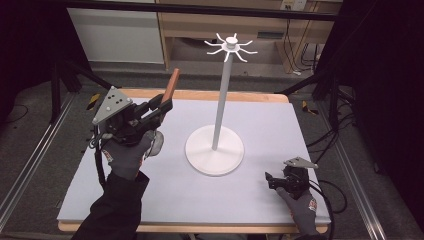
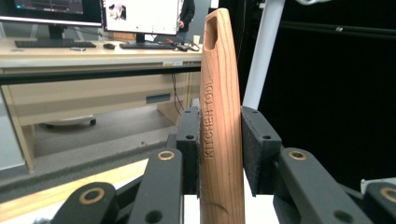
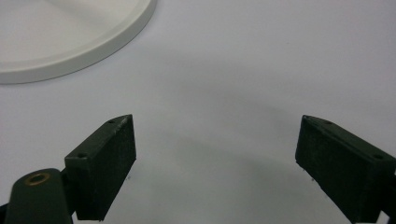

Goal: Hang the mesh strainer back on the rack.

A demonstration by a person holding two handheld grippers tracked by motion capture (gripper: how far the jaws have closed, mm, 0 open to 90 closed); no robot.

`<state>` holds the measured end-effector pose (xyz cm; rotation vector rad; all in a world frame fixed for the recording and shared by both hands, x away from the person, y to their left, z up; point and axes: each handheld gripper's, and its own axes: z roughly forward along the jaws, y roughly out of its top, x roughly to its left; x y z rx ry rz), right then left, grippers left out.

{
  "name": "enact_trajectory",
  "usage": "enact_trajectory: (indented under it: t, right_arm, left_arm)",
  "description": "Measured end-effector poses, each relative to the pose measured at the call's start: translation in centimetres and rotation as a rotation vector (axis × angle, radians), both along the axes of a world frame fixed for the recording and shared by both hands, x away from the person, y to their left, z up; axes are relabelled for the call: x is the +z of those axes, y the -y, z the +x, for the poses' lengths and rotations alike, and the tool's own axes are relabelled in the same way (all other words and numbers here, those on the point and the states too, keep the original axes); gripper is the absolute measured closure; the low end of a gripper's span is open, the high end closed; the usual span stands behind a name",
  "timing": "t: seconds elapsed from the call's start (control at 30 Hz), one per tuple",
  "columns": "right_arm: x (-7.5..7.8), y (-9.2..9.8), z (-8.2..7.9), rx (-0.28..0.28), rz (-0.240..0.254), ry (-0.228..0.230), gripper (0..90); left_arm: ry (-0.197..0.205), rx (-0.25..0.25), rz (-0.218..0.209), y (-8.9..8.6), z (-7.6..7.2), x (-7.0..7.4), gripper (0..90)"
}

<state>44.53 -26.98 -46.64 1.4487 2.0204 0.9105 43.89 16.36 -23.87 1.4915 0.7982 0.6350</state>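
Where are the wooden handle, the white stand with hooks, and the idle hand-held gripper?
wooden handle (image 2: pixel 220 116), left gripper view, on its engraved middle.
white stand (image 1: pixel 220 100), high view, on its upright pole.
right hand-held gripper (image 1: pixel 270 180), high view, between its jaw tips.

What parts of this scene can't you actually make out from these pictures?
- The working end of the wooden kitchen tool: the bottom edge cuts it off in the left gripper view, and the left gripper and hand hide it in the high view.
- The top of the white stand: cut off by the upper edge in the left gripper view.
- The stand's base: partly cut by the edges in the right gripper view.
- The screens on the desk: too blurred to read.
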Motion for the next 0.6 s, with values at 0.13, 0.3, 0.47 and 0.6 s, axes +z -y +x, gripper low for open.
enact_trajectory:
  t: [0.13, 0.3, 0.47, 0.6]
  right_arm:
    - [0.0, 0.0, 0.0, 0.005, 0.002, 0.002, 12.6]
    - [0.0, 0.0, 0.0, 0.001, 0.006, 0.000, 12.6]
    - [0.0, 0.0, 0.0, 0.001, 0.004, 0.000, 12.6]
    - [0.0, 0.0, 0.1, -0.002, 0.003, 0.000, 12.5]
  left_arm:
    - [0.020, -0.009, -0.003, 0.4, -0.1, 0.9, 70.0]
    - [0.030, -0.016, -0.003, 1.0, -0.1, 1.7, 70.0]
    - [0.037, -0.017, -0.008, 1.4, 0.2, 2.2, 70.0]
    - [0.049, -0.016, -0.009, 1.8, 0.4, 2.7, 70.0]
